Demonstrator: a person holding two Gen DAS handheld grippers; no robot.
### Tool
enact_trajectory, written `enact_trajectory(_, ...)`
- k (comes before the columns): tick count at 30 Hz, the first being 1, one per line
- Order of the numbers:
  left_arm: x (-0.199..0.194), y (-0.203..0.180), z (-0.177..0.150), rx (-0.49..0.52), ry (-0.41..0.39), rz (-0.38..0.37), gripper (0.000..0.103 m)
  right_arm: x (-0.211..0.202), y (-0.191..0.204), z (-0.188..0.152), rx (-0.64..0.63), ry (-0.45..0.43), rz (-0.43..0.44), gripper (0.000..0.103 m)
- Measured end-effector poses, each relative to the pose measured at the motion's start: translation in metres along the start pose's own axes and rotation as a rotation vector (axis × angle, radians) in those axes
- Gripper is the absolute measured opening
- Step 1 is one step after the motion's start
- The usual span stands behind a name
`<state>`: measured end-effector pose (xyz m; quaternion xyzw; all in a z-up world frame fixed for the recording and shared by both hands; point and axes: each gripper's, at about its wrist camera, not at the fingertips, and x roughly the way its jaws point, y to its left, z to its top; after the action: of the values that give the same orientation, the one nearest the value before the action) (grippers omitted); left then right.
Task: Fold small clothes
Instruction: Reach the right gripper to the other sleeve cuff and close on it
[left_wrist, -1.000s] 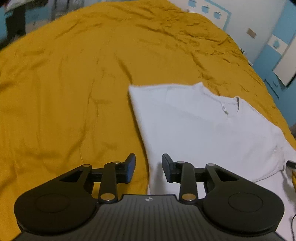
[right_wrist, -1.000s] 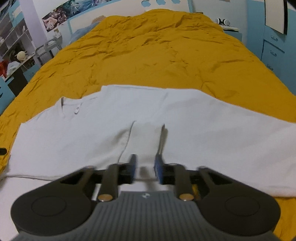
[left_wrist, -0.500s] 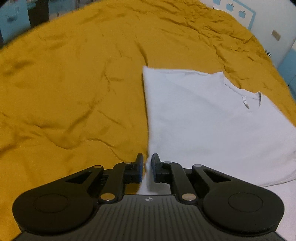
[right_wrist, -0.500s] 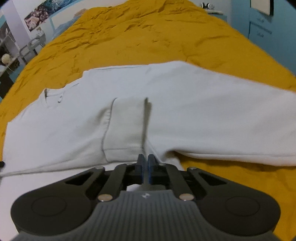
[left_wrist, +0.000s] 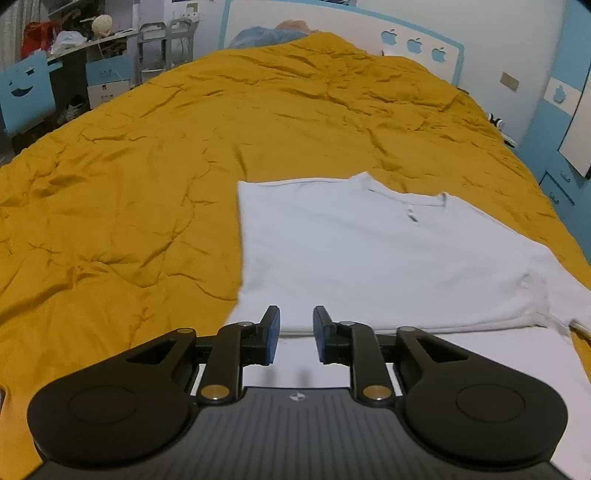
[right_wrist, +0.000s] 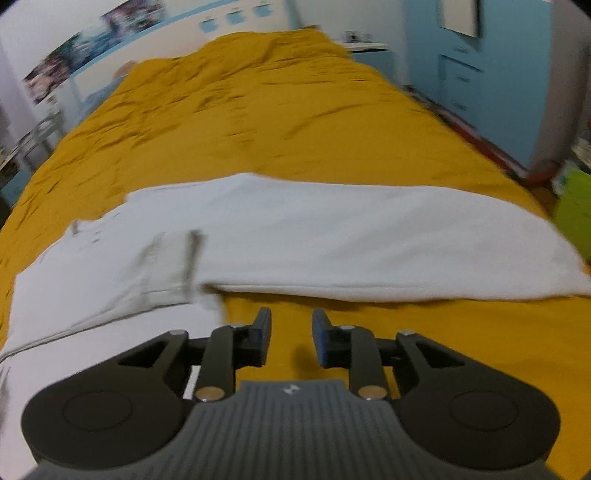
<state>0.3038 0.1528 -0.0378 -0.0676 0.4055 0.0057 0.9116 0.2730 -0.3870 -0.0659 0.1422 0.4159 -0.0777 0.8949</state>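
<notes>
White cotton T-shirt (left_wrist: 373, 258) lies flat on the mustard-yellow quilted bedspread (left_wrist: 147, 177), near its foot edge; long axis runs across the bed, neckline toward the left side. Left gripper (left_wrist: 295, 334) over the shirt's near hem, jaws opening, nothing between. Right gripper (right_wrist: 291, 338) over bare bedspread, jaws opening, empty.

shirt (left_wrist: 369, 258): plain white | bedspread (left_wrist: 147, 166): mustard yellow | tongs pads (left_wrist: 272, 332): blue
</notes>
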Motion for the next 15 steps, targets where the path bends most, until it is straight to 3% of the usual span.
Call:
enact_trajectory(7, -0.001, -0.018, -0.002, 0.018, 0.001, -0.025, 0.033, -0.038, -0.091, 0.005, 0.145, 0.007, -0.114, 0.03)
enact_trajectory(15, 0.01, -0.036, 0.0, 0.024, 0.02, -0.02, 0.037, -0.063, -0.176, 0.017, 0.305, -0.034, -0.214, 0.047)
